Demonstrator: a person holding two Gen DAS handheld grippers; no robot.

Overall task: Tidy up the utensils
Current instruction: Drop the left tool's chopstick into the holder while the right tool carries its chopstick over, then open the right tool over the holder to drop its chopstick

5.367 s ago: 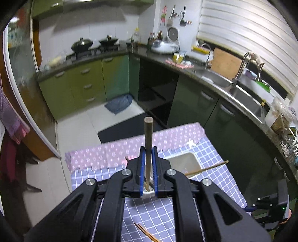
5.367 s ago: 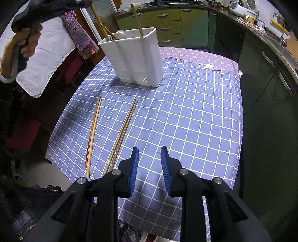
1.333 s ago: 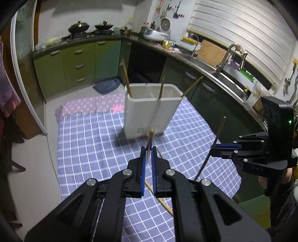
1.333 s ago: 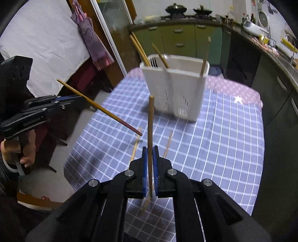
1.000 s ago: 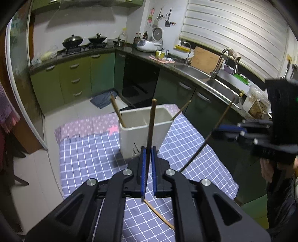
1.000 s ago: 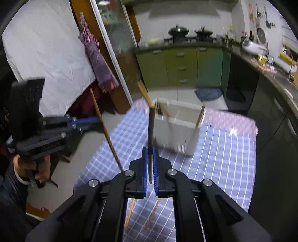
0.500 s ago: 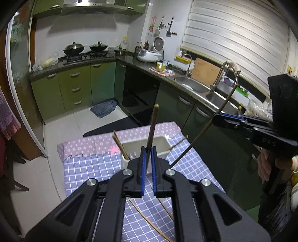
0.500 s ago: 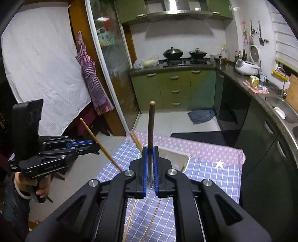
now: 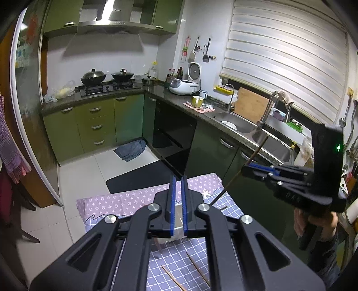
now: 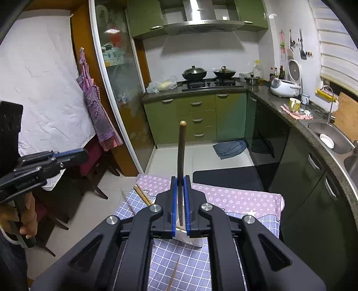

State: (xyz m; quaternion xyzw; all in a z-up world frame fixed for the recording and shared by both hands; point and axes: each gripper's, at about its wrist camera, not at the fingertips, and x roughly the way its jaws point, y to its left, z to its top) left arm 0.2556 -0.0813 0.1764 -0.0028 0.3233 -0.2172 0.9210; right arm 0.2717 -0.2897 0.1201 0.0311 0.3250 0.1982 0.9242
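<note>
Kitchen, green cabinets [image 10: 197,116] along two walls under a dark stone counter. Two lidded woks [image 10: 194,72] on the gas hob, steel hood [image 10: 199,15] above. White rice cooker [image 9: 184,86] by the corner, yellow mug [image 9: 197,100] on a red checked cloth. Steel sink [image 9: 237,123] with tall tap [image 9: 267,109], wooden board [image 9: 250,105] leaning behind, blind [image 9: 288,56] lowered. Blue rag [image 10: 231,148] and black mat [image 9: 138,176] on the white floor tiles. Purple checked garment, perhaps an apron [image 10: 96,107], hanging by the glass door.

The chopstick [image 10: 181,156] looks like smooth dark wood. A checked cloth [image 10: 246,221] covers the worktop. The grippers' arms are matt black plastic with shiny metal screws [image 9: 154,207].
</note>
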